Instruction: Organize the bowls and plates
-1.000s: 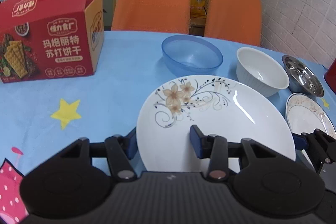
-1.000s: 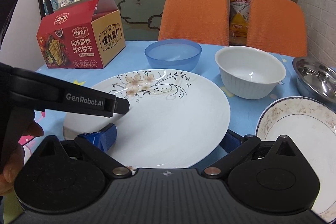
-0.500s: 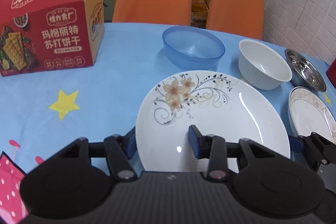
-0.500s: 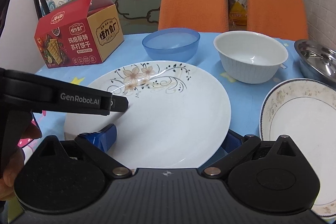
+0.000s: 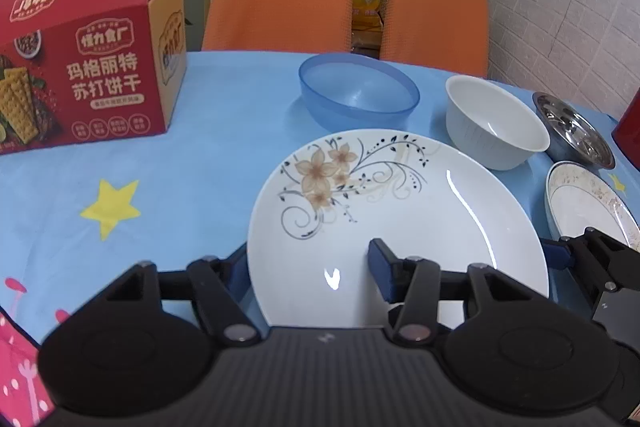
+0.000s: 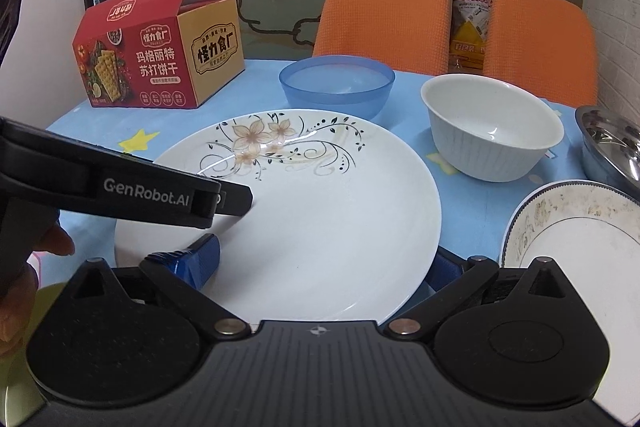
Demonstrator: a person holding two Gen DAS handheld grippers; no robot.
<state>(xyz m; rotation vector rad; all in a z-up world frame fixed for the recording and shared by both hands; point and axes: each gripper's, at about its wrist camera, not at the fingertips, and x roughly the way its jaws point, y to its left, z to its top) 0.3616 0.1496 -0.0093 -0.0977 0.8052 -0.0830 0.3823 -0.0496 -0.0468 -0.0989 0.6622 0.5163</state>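
Table with a blue star-print cloth [image 5: 224,155]

On it: a red cracker box [image 5: 80,67] at upper left, a blue bowl [image 5: 358,89] at top centre, a white bowl [image 5: 496,123] and a steel bowl [image 5: 572,131] to the right, a flowered plate [image 5: 400,211] at centre, a smaller patterned plate [image 5: 588,203] at right edge.

Big floral plate [image 5: 400,211]: glazed ceramic, glossy, sharp specular streaks. White bowl [image 5: 496,123]: same glossy glaze, fine vertical ribbing outside. Blue bowl [image 5: 358,91]: translucent plastic, smooth. Steel bowl [image 5: 574,131]: polished metal, mirror-like. Small rimmed plate [image 6: 576,231]: glazed, pattern looks worn (or just blurred). Tablecloth [image 5: 200,167]: printed, matt, likely cloth or vinyl, can't tell. Cracker box [image 6: 160,59]: printed cardboard, slight sheen. Chairs [image 6: 384,11]: orange woven fabric, coarse texture. Left gripper [image 5: 308,267] and right gripper [image 6: 320,263]: matt black plastic, blue rubbery-looking pads, metal pivot pins.
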